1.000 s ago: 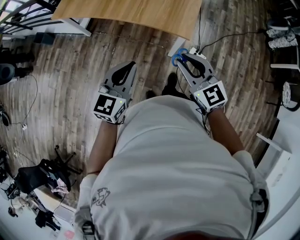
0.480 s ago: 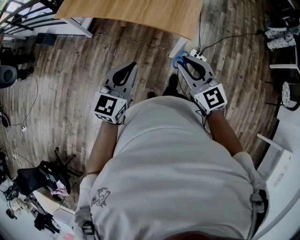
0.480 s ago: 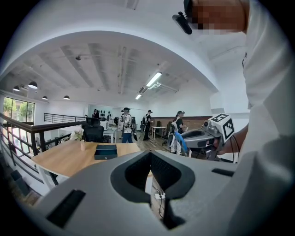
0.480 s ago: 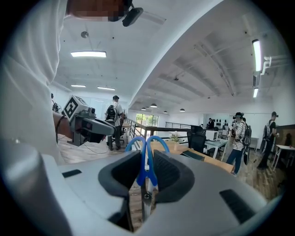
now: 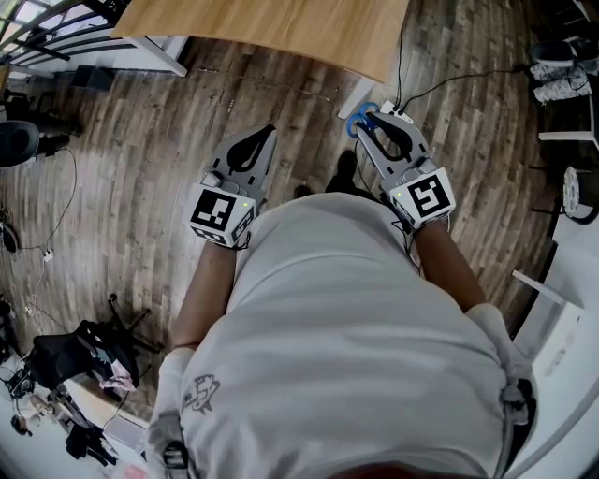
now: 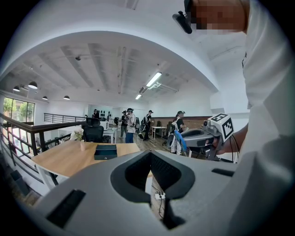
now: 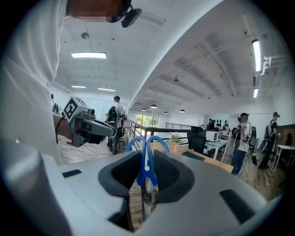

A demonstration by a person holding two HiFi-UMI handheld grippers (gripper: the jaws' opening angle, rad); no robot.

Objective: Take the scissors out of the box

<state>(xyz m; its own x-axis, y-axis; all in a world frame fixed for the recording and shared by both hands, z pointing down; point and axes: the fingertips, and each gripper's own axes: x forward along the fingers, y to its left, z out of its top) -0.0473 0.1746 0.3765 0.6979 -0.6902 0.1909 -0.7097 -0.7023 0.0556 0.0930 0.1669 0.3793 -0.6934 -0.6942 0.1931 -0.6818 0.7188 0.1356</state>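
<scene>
Scissors [image 7: 145, 171] are out of the box [image 6: 105, 151] already, pinched in your right gripper [image 5: 368, 120], long axis running along the jaws, blue loops poking past the tips. Left gripper [image 5: 265, 131] is closed on nothing alongside, box way off on the table [image 6: 64, 160].

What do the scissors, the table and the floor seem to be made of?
Scissors: the blue handle loops look like smooth plastic; the grey blades with a pivot screw are probably steel.
Table: a light, matt top with even grain, wood or wood-look laminate.
Floor: grey-brown planks with visible seams, wood or laminate; I cannot tell which.
</scene>
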